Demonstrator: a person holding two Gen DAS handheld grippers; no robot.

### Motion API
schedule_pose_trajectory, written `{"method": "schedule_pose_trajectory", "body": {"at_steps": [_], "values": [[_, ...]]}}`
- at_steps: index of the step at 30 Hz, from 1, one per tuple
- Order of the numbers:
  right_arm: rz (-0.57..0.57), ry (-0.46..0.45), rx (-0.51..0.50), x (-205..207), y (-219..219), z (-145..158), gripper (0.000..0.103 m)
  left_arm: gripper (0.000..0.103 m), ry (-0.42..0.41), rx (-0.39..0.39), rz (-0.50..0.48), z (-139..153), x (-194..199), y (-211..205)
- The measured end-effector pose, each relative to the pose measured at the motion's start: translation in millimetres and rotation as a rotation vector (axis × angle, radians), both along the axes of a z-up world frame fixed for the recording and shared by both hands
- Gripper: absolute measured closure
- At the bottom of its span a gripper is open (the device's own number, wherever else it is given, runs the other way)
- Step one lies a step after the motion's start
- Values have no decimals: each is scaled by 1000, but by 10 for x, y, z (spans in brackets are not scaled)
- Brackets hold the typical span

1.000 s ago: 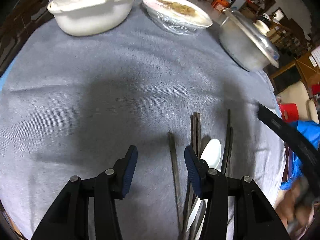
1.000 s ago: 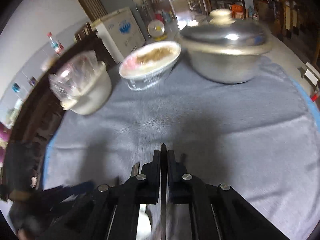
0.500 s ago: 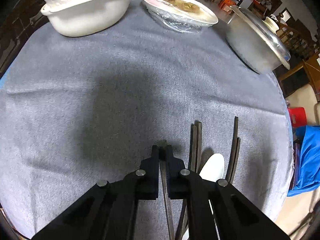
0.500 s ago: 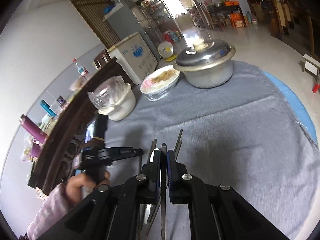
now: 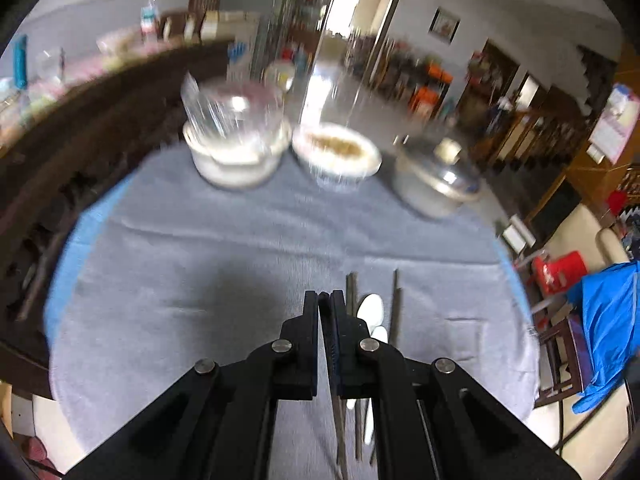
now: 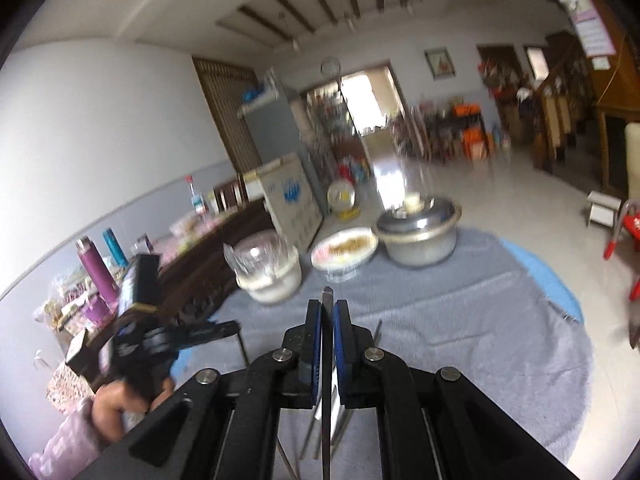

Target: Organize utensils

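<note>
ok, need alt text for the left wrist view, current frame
The left gripper has its jaws shut on a dark chopstick above a grey tablecloth. To its right lie more chopsticks and a white spoon. A plastic-covered white bowl, a food dish and a lidded metal pot stand blurred at the far edge.

A dark chopstick is sitting pinched in the left gripper, and another is standing clamped in the right gripper. More dark chopsticks and a white spoon are lying side by side on the grey cloth.
</note>
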State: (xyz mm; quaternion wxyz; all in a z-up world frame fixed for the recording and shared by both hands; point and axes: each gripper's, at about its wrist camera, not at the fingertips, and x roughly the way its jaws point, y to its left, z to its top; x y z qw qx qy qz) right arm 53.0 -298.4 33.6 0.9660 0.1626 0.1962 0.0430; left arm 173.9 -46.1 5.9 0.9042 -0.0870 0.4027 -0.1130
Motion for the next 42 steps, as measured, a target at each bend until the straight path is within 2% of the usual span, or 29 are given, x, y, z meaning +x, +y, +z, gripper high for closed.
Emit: {"method": "schedule_pose_trajectory", "body": {"at_steps": [4,9,13,16,20,22,26,29,33,39,42], "values": [[-61,-94,-11,-337,144,187,96,98,-131,4,13,309,-515,69],[-81,-197,-6,-693,289,391,96,98,-316,2,38,755,-1113,145],[-71,-269,-11,-920,422,529,96,98,-416,-34,42,1077,-1462,241],[-56,-273,-27,-1006,524,543,96,98,-461,-65,27,1259,-1712,314],[-48,-264,-46,-1078,618,503,96,98,-479,-112,-8,1386,-1968,394],[-51,-255,-62,-1097,641,450,96,98,-462,-138,-33,1383,-2059,412],[-52,-195,-81,-1072,668,248,96,98,-420,-155,-63,1262,-2166,372],[-44,-128,-75,-1008,659,68,96,98,-381,-139,-55,1106,-2169,319],[-41,-96,-80,-1032,647,-49,96,100,-323,-150,-37,981,-2130,317],[-33,-89,-72,-1059,651,-73,96,100,-373,-149,-25,1113,-2177,327],[-24,-65,-69,-1014,680,-117,96,100,-381,-123,-46,1124,-2110,293]]}}
